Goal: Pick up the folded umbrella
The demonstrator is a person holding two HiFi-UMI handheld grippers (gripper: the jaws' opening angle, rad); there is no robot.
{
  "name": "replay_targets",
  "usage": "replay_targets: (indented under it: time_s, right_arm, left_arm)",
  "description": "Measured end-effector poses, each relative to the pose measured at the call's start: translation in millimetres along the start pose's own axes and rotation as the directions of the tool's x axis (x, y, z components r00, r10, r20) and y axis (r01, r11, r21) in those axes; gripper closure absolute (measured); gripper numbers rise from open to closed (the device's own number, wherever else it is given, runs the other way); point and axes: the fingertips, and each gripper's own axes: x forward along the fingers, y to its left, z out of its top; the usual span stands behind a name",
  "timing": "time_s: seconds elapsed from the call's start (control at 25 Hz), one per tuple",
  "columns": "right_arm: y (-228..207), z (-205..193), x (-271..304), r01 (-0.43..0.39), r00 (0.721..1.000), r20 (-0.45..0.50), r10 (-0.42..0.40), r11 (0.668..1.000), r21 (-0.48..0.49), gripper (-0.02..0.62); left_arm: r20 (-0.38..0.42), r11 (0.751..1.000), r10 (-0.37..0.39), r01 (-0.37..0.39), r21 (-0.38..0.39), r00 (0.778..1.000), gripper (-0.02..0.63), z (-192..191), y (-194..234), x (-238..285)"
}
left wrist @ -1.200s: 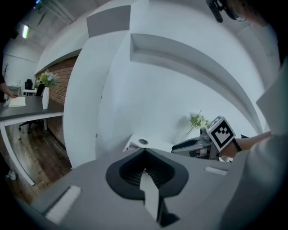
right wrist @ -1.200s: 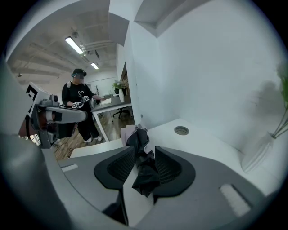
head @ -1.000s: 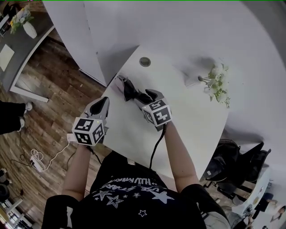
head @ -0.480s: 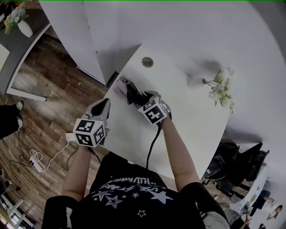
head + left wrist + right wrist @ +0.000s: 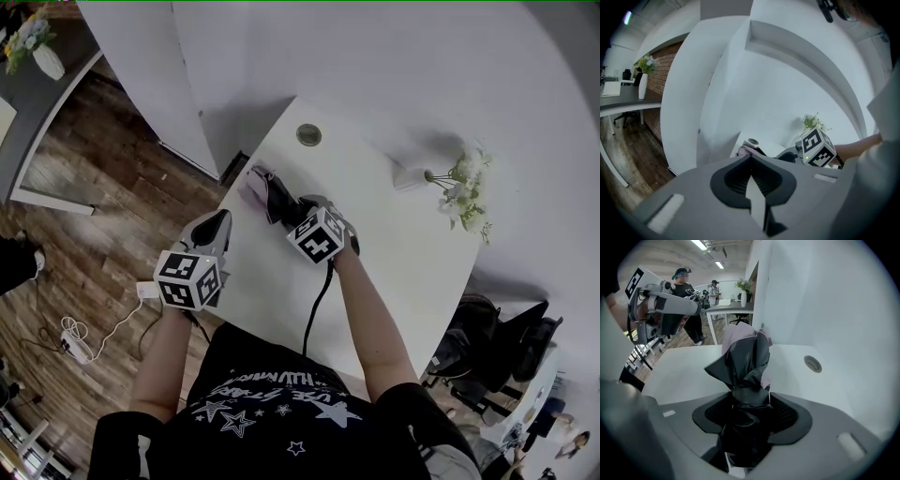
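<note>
The folded umbrella (image 5: 270, 191), dark grey with a pale pink end, lies on the white table (image 5: 403, 262) near its far left corner. My right gripper (image 5: 300, 210) points steeply down over it. In the right gripper view the umbrella (image 5: 745, 357) runs between the jaws of the right gripper (image 5: 749, 401). The jaws are closing, and the fabric touches both pads. It still rests on the tabletop. My left gripper (image 5: 217, 221) hangs off the table's left edge, shut (image 5: 751, 157) and holding nothing.
A round cable grommet (image 5: 307, 134) sits in the table beyond the umbrella. A white vase of flowers (image 5: 461, 192) stands at the far right. White partition walls close the back. A power strip (image 5: 75, 339) lies on the wooden floor. People (image 5: 686, 301) stand far off.
My right gripper has sunk and rolled down onto the umbrella, which now sits between its jaws. The left gripper has dropped a little beside the table edge.
</note>
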Motion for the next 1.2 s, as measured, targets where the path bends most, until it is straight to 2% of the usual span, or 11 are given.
replay_targets:
  time_s: [0.24,0.56,0.84,1.2]
  right_arm:
    - [1,0,0,-0.009,1.000,-0.001,0.009,1.000,0.009,0.357]
    - [1,1,-4,0.051,0.999,-0.002,-0.051,0.998,0.029,0.373]
    - [-4,21,-33,0.095,0.989,0.103,-0.103,0.993,0.075,0.371]
    - [0,27,-76,0.120,0.968,0.208,-0.141,0.987,0.110,0.370]
  left_arm:
    - [-0.002,1.000,-0.003,0.003,0.000,1.000,0.603,1,-2,4]
    - [-0.018,1.000,-0.015,0.016,0.027,1.000,0.603,-2,-8,-5]
    - [0.005,1.000,0.011,-0.011,0.029,1.000,0.603,2,-8,-19]
    - [0.040,0.998,0.010,-0.012,0.054,0.999,0.603,8,-33,-33]
